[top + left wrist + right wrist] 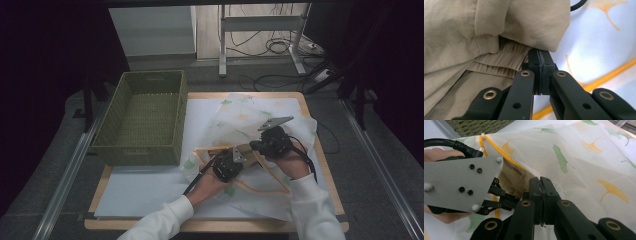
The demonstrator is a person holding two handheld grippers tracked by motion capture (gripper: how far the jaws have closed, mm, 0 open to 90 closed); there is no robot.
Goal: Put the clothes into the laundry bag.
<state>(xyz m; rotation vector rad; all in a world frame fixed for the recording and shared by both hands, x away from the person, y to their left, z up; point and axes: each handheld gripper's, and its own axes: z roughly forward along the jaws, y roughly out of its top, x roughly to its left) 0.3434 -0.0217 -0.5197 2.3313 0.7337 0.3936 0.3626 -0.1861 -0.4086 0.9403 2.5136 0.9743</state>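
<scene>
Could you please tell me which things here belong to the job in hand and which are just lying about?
In the job:
beige garment
leaf-print mesh bag
left tool
right tool

Lying about:
green woven basket
floor cables

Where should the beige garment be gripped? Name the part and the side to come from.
Grip the beige garment at its gathered elastic band, probably the firmest edge. It shows in the mesh bag's open mouth, so come in from that side, where the left gripper already sits, shut.

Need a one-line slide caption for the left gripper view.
Left gripper, jaws shut, at the gathered waistband of a beige garment lying on leaf-print mesh bag.
</scene>
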